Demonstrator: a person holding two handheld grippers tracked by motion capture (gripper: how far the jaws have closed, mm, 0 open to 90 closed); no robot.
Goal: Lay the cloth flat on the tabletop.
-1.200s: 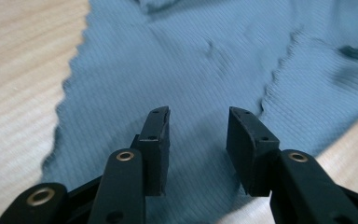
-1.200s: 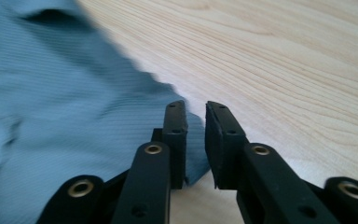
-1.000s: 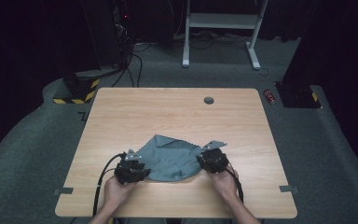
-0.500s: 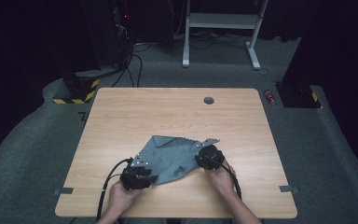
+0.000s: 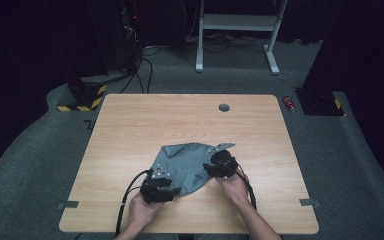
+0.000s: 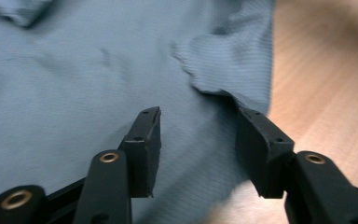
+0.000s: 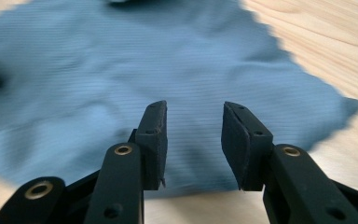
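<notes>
Cloth (image 5: 187,165), grey-blue, pinked edge, lying rumpled on wooden counter (image 5: 145,125) toward its near edge. Left claw (image 5: 158,186) and right claw (image 5: 221,163) over cloth's near corners, jaws just opened, both released.

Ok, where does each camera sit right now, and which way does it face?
High view: above the person's side, looking forward and down on the table; both forearms, left gripper, right gripper.
Left gripper view: rides that gripper, facing the grey cloth; jaws apart.
Right gripper view: rides that gripper, over the cloth's edge; jaws apart.
Shared: all show the cloth.
</notes>
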